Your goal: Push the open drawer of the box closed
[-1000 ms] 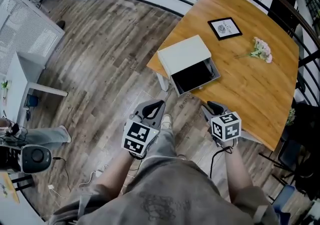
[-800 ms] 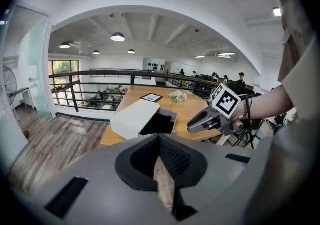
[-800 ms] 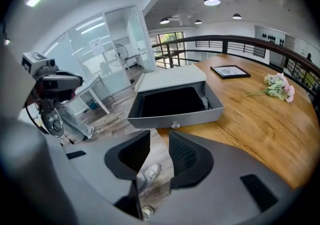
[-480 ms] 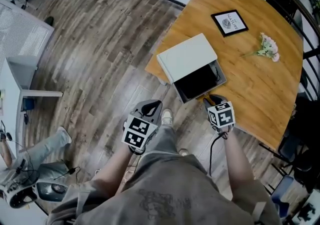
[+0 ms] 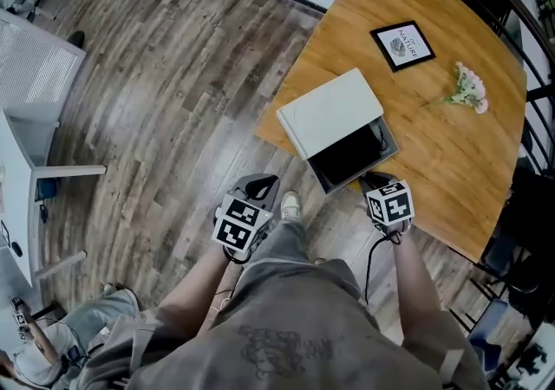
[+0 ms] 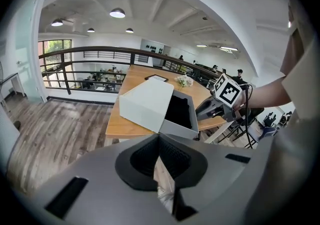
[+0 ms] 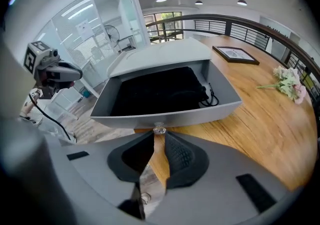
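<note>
Right hand-held gripper [image 5: 375, 178], its jaws just closing to a narrow gap, holds nothing, tips at the open drawer [image 5: 349, 157] knob [image 7: 159, 130]; left hand-held gripper [image 5: 260, 185] closed, empty, over the floor [image 5: 173, 76].

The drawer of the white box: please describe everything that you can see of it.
The drawer is grey, seemingly plastic, with a dark inside and a black cord in one back corner. It stands pulled far out of the white box, level on the wooden table, near its edge. A small clear knob sits mid-front. The right tool, jaws just closing and narrowly apart, points at it; contact is unclear.
</note>
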### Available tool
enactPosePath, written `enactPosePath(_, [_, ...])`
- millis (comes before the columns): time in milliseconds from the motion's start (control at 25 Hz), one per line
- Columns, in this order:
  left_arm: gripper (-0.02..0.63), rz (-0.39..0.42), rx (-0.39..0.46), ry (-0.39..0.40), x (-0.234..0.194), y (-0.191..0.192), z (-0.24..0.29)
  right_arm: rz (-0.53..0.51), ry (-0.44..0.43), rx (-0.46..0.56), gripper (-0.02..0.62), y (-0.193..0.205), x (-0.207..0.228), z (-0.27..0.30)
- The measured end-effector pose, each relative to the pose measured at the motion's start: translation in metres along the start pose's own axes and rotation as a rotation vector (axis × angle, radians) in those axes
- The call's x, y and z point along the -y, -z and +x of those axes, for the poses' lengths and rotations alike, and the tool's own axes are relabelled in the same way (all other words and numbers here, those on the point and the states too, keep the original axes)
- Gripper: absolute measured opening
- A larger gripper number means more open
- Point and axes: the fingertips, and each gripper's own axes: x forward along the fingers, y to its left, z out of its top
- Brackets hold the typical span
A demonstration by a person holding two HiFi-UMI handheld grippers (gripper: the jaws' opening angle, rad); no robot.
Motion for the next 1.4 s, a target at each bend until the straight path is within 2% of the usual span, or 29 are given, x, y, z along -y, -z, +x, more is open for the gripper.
enactPosePath(560, [0.015,-0.006,0.003,-0.004,-0.007,-0.012,0.002,0.020,-0.001,0.018,0.085,-0.047,0.004,0.024])
enactPosePath(1120, [0.015,-0.115,0.044,-0.147,-0.004,-0.022,-0.010,-0.023,-0.120,0.087,0.091,-0.100,0.000,0.049])
enactPosePath(1400, [0.015,-0.135,0.062,-0.203,-0.001,-0.035,-0.009,-0.033,-0.190,0.145,0.086,-0.112,-0.002,0.030])
